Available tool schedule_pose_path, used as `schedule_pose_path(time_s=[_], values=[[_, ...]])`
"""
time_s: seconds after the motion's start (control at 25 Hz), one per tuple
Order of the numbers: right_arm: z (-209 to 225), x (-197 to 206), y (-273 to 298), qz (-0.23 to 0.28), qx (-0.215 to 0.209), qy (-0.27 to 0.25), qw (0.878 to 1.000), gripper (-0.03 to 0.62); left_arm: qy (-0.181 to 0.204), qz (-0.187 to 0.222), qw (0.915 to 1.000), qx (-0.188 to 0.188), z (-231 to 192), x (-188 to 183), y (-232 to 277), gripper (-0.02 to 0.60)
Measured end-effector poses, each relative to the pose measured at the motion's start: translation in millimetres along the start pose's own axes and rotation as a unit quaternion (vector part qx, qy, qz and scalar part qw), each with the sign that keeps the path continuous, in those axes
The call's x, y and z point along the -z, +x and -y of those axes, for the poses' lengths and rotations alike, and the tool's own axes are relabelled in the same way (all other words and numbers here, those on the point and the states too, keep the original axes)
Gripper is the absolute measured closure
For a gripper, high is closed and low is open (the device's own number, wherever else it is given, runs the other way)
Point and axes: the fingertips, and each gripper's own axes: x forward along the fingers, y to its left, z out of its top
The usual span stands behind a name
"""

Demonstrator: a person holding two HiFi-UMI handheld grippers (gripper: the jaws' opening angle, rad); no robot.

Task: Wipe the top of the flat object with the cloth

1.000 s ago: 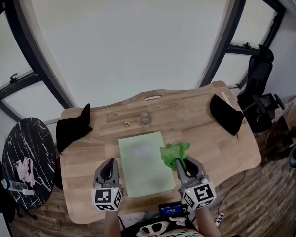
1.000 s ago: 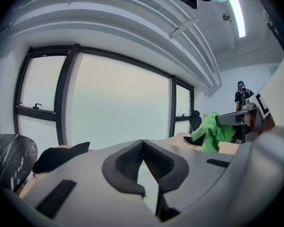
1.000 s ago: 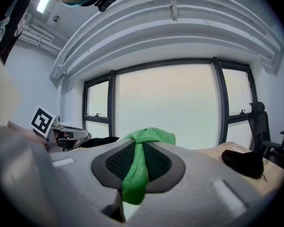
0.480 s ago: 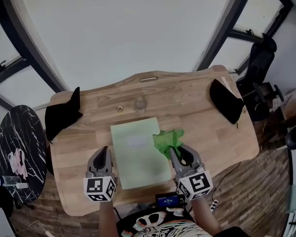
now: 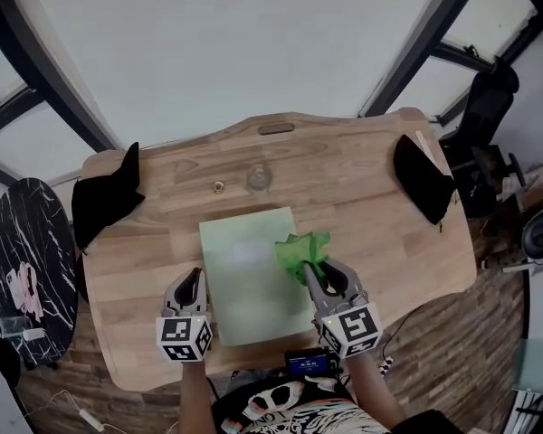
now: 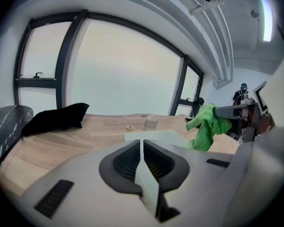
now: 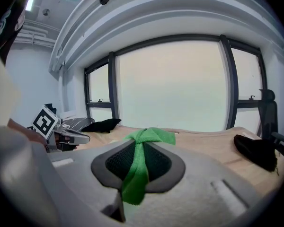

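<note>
A pale green flat mat (image 5: 244, 278) lies on the wooden table (image 5: 362, 206), near its front edge. My right gripper (image 5: 309, 269) is shut on a bright green cloth (image 5: 300, 250), which bunches over the mat's right edge. In the right gripper view the cloth (image 7: 150, 135) runs down through the shut jaws of the right gripper (image 7: 139, 144). My left gripper (image 5: 194, 277) is shut and hovers just left of the mat. In the left gripper view the left gripper (image 6: 142, 142) points at the mat (image 6: 166, 137), with the cloth (image 6: 206, 126) to the right.
Black fabric bundles lie at the table's left end (image 5: 104, 199) and right end (image 5: 423, 186). A small clear cup (image 5: 258, 179) and a small ring (image 5: 218, 187) sit behind the mat. A black marble round table (image 5: 23, 269) stands left, a black chair (image 5: 490, 120) right.
Both grippers have come down toward the table. The green cloth has shifted left with the right gripper, from beside the mat onto its right edge. The left gripper stays shut.
</note>
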Motion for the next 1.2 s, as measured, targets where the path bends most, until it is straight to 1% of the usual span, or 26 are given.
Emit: schedule_pose_path(time_s=[0.16,0.2,0.24,0.28,0.36,0.52,0.68,0.8,0.92,1.08,1.2], values=[[6,12,20,-0.023,-0.005,-0.001,1.000,0.537,-0.021,-0.039,0.9990,0.010,-5,22,13,0.572],[7,15,25,-0.029,-0.005,-0.002,1.000,0.537,-0.027,-0.047,0.9984,0.015,-5,26,15,0.560],[9,17,30,-0.033,-0.005,-0.001,0.999,0.537,-0.035,-0.054,0.9977,0.021,-6,30,18,0.498],[11,18,35,-0.037,-0.005,-0.001,0.999,0.537,-0.046,-0.061,0.9967,0.027,-5,34,21,0.469],[14,22,43,-0.044,-0.006,-0.001,0.999,0.537,-0.066,-0.074,0.9944,0.038,-5,41,26,0.451],[20,29,61,-0.059,-0.007,-0.004,0.998,0.537,-0.097,-0.089,0.9896,0.058,-5,49,34,0.442],[25,36,80,-0.078,-0.010,-0.003,0.997,0.537,-0.149,-0.092,0.9809,0.085,-5,51,42,0.437],[29,41,92,-0.094,-0.011,-0.006,0.996,0.537,-0.171,-0.091,0.9761,0.099,-4,52,43,0.437],[34,50,100,-0.108,-0.007,-0.009,0.994,0.537,-0.173,-0.092,0.9753,0.101,-3,52,43,0.437],[33,59,110,-0.127,-0.014,-0.008,0.992,0.537,-0.154,-0.111,0.9767,0.101,-4,54,44,0.437],[34,63,114,-0.138,-0.018,-0.012,0.990,0.537,-0.157,-0.119,0.9749,0.103,-3,54,45,0.437]])
